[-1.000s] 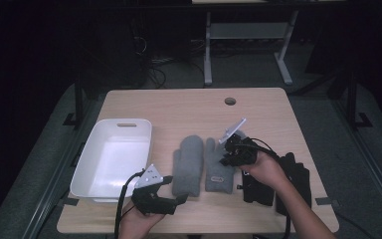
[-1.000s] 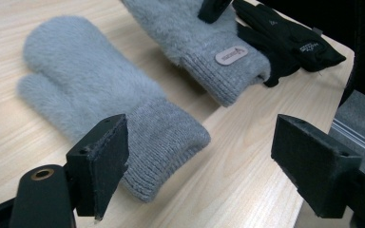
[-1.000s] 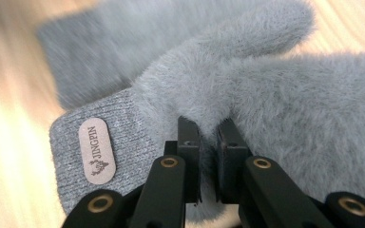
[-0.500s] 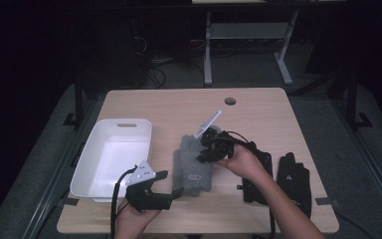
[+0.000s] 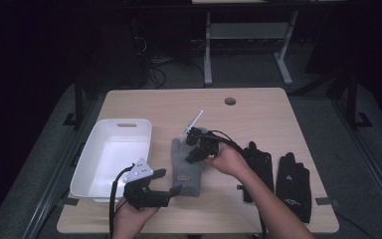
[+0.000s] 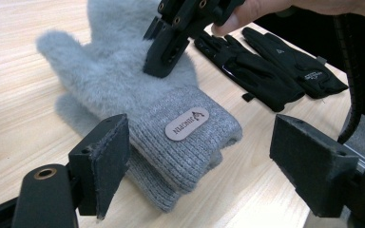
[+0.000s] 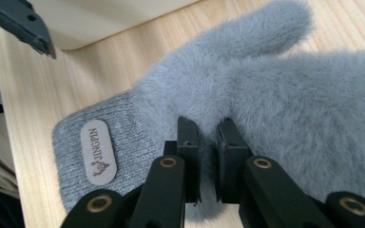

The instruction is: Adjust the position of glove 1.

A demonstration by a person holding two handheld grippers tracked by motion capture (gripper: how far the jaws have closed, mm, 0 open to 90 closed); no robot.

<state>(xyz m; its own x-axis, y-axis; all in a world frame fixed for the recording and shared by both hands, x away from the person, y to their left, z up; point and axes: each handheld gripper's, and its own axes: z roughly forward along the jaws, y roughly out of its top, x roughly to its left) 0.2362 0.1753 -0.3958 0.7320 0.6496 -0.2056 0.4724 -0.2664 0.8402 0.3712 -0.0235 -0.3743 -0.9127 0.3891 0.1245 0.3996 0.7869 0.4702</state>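
The grey mitten (image 5: 188, 162), stacked on its pair just right of the white bin (image 5: 110, 158), looks soft and light, so the right gripper (image 7: 208, 128) pinches its fluffy middle with nearly closed jaws, while the left gripper (image 6: 199, 156) stands wide open and empty near the cuff.

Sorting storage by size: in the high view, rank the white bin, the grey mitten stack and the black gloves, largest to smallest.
1. White bin, clearly the largest.
2. Grey mitten stack, partly covered by the right hand-held gripper.
3. The left black glove and the right black glove look alike in size; not ranked.
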